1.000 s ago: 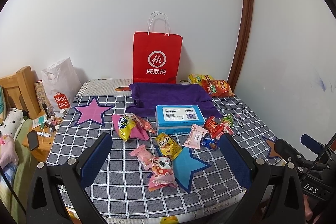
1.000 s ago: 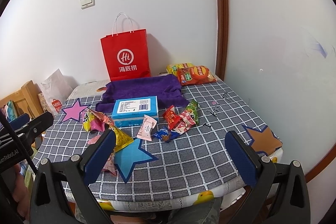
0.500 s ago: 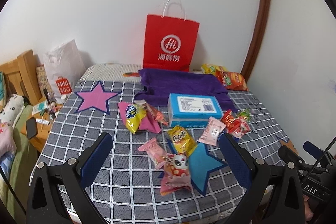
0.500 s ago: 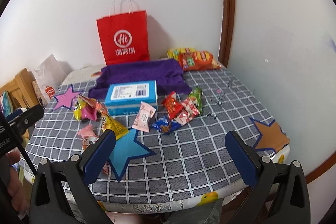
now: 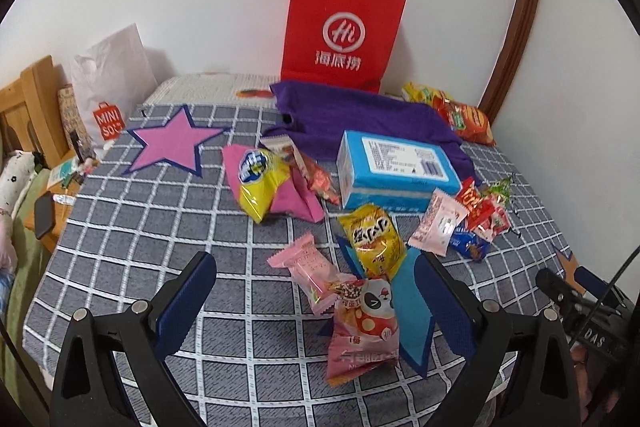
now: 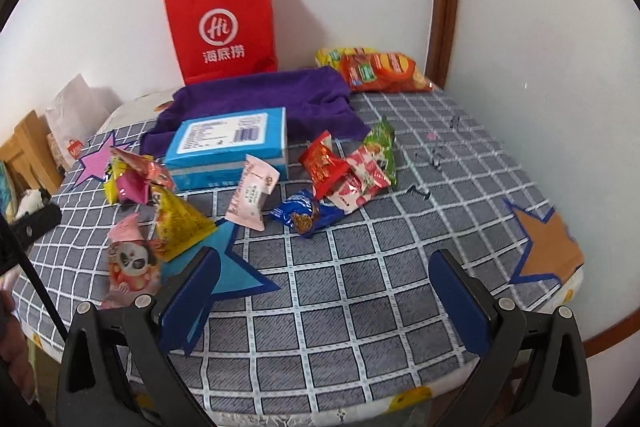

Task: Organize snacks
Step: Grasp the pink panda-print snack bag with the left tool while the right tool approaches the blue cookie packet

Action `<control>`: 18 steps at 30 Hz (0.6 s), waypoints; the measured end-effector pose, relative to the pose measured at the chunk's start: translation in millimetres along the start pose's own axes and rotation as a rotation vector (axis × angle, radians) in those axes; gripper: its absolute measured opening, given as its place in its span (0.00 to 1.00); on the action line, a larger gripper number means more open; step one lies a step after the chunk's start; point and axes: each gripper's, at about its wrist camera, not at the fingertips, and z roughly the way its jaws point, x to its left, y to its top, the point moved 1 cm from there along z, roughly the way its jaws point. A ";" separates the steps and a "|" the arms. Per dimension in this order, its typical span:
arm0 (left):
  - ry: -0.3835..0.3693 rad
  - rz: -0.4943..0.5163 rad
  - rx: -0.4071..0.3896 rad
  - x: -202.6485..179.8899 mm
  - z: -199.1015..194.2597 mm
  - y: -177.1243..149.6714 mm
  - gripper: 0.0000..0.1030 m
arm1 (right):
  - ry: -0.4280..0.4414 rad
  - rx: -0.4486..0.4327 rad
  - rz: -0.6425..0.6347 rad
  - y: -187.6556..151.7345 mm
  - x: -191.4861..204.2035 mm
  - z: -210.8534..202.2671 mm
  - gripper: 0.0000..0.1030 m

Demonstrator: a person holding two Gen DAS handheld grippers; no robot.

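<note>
Both claws hover above the near edge of a tabletop (image 6: 360,287) covered in grey cloth with a white grid, and both stand wide open, holding nothing: the left claw (image 5: 316,301) frames the pink panda packet (image 5: 366,331), and the right claw (image 6: 324,301) has only bare checked cloth between its blue-padded fingers (image 6: 460,297). The snacks lie scattered across the middle of the tabletop in glossy, crinkled plastic wrappers. The panda packet lies with its long axis running toward the camera, partly over a flat blue paper star (image 5: 416,311). A yellow packet (image 5: 374,239) sits just beyond it, tilted (its top pointing away toward the box), and a small pink sachet (image 5: 310,263) lies diagonally just to the left. Farther back, a yellow-and-blue bag (image 5: 260,179) rests on a pink pouch (image 5: 298,197). A rectangular blue cardboard box (image 5: 394,173) lies flat, its long side across the view, on the edge of a soft purple towel (image 5: 360,119). To its right sit a pale pink sachet (image 5: 438,223), red packets (image 5: 482,211) and a dark blue wrapper (image 5: 468,247). A red paper bag (image 5: 340,35) stands upright against the wall, and a pink star (image 5: 172,143) lies flat at far left.
</note>
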 end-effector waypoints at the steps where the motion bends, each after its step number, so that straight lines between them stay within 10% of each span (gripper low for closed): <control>1: -0.002 0.000 0.008 -0.3 3.4 -1.0 0.97 | 0.003 0.007 0.013 -0.7 -2.9 4.7 0.99; 18: -0.051 0.026 0.127 -10.4 51.1 -20.3 0.89 | 0.026 0.055 0.058 -3.5 -16.5 50.6 0.90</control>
